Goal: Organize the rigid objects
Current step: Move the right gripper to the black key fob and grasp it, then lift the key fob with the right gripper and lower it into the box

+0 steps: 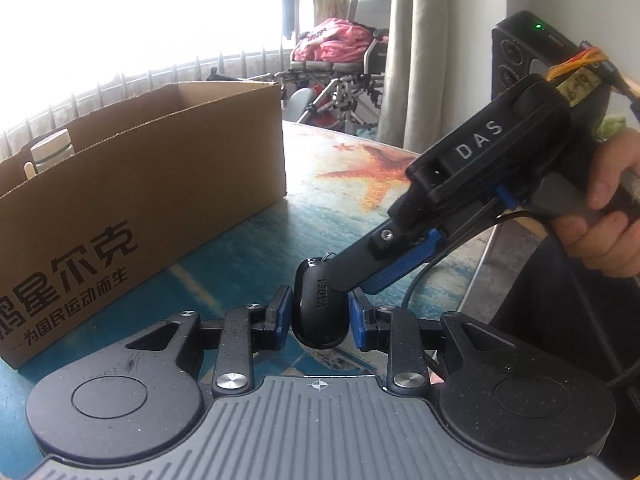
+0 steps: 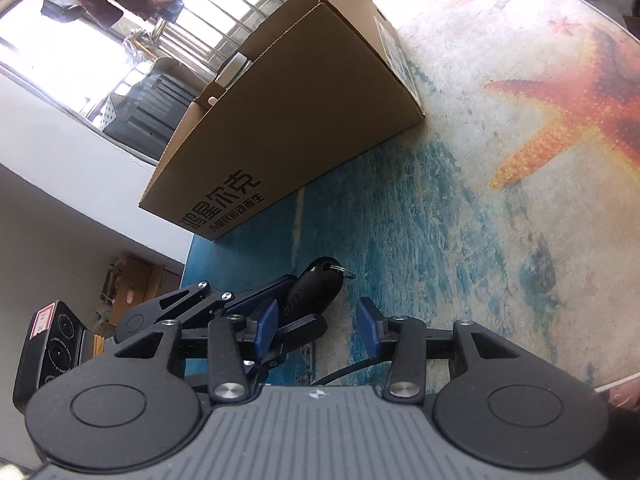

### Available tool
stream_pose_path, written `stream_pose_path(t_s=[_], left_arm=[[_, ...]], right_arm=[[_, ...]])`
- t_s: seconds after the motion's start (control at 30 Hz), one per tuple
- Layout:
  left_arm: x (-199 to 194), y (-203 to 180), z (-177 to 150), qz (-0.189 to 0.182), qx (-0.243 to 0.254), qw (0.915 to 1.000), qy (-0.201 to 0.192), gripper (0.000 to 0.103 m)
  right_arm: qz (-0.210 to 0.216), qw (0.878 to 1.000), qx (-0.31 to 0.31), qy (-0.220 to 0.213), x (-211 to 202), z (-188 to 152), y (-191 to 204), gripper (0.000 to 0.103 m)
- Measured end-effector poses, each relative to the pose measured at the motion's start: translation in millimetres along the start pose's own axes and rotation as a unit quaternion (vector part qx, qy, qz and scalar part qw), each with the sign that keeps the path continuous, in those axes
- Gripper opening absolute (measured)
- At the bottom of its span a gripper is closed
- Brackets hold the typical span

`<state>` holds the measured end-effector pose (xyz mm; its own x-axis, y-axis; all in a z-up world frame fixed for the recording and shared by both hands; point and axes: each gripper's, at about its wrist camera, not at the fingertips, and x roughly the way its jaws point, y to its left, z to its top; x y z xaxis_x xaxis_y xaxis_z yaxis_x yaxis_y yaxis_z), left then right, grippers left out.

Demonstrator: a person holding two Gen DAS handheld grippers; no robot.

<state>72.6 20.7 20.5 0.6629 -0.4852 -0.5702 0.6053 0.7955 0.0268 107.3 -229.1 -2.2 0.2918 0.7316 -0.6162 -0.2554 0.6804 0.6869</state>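
A black key fob (image 1: 316, 312) with a metal ring stands just above the table between the blue pads of my left gripper (image 1: 320, 316), which press on both its sides. My right gripper (image 1: 354, 286) reaches in from the upper right, one finger lying over the fob's top. In the right wrist view the right gripper (image 2: 317, 328) is open with only the table between its pads. The key fob (image 2: 316, 286) sits just beyond them to the left, clamped in the left gripper (image 2: 292, 308). An open cardboard box (image 1: 140, 184) (image 2: 300, 92) stands behind.
The box holds a pale bottle (image 1: 52, 152) and a wooden stick (image 1: 30, 170). The table wears a sea-print cover with an orange starfish (image 1: 376, 172) (image 2: 560, 112). A person's hand (image 1: 608, 216) grips the right tool. A wheelchair with pink cloth (image 1: 340, 48) and a curtain (image 1: 420, 60) lie beyond.
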Motion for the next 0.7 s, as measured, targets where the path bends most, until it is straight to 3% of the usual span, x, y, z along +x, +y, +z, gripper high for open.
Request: stream_pose_path(t_s=[0.13, 0.23, 0.43, 0.53, 0.63, 0.7], left_arm=[[-20, -3, 11, -0.006, -0.002, 0.9996, -0.027, 0.029], [-34, -4, 27, 0.005, 0.006, 0.9991, -0.043, 0.029], [-46, 38, 94, 0.023, -0.024, 0.9978, -0.058, 0.029], [-31, 66, 131, 0.056, -0.029, 0.9966, -0.054, 0.029], [13, 98, 163, 0.078, -0.057, 0.9952, -0.011, 0.029], [52, 113, 179, 0.089, -0.068, 0.9932, 0.031, 0.029]], right_arm=[[0.03, 0.999, 0.025, -0.02, -6, 0, -3, 0.044], [0.078, 0.996, 0.031, -0.034, -13, 3, 6, 0.028], [0.081, 0.994, -0.047, -0.06, -29, 52, 61, 0.028], [0.067, 0.991, -0.074, -0.088, -33, 91, 87, 0.032], [0.031, 0.983, -0.108, -0.145, -42, 116, 104, 0.042], [0.012, 0.976, -0.117, -0.182, -52, 125, 102, 0.042]])
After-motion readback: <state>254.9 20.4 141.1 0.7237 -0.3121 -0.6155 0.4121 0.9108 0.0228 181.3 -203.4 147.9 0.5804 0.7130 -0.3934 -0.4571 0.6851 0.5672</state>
